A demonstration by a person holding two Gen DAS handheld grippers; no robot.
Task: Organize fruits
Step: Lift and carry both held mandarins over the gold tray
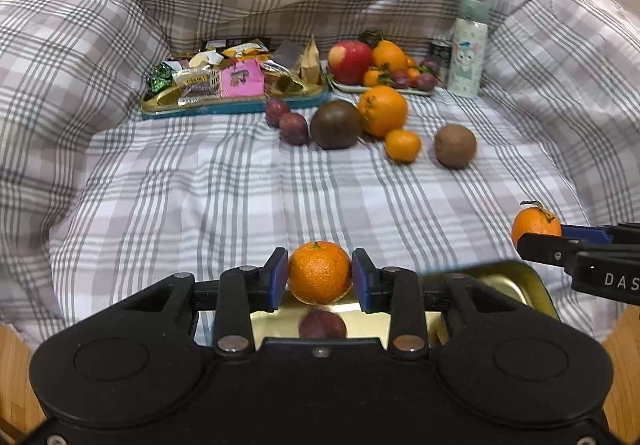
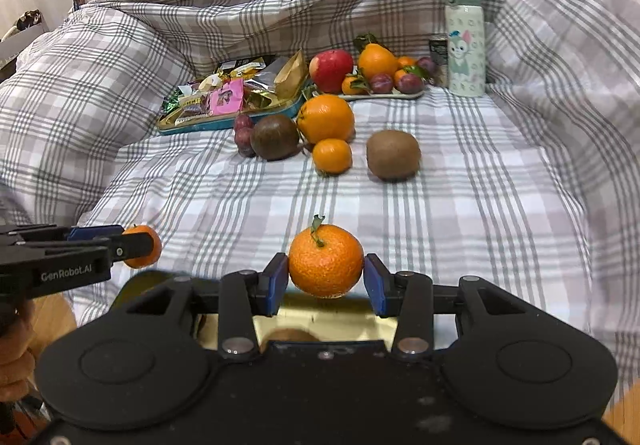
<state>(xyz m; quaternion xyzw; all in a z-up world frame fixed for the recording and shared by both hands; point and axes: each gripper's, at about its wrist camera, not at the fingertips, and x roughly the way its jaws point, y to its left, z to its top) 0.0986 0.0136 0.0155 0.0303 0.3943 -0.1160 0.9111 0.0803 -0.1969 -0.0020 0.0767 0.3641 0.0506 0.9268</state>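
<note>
Checked cloth [image 1: 240, 181] draped over everything, bunched up at the back. Left tool [image 1: 320, 277] clamped on a small mandarin [image 1: 319, 272], bare on top except a tiny stem nub. Right tool [image 2: 326, 277] clamped on another mandarin [image 2: 326, 265], this one with a green stem and a leaf sticking up. Both hovering over a gold tin [image 1: 516, 285] at the near edge. Only visible from the left wrist: a dark plum [image 1: 322, 325] down in that tin. Only from the right wrist: a hand [image 2: 16, 357] gripping the other tool. Further back in both: loose orange [image 1: 382, 111], kiwi [image 1: 455, 146], snack tray [image 1: 236, 107], fruit plate [image 1: 384, 89], cartoon bottle [image 1: 469, 53].
</note>
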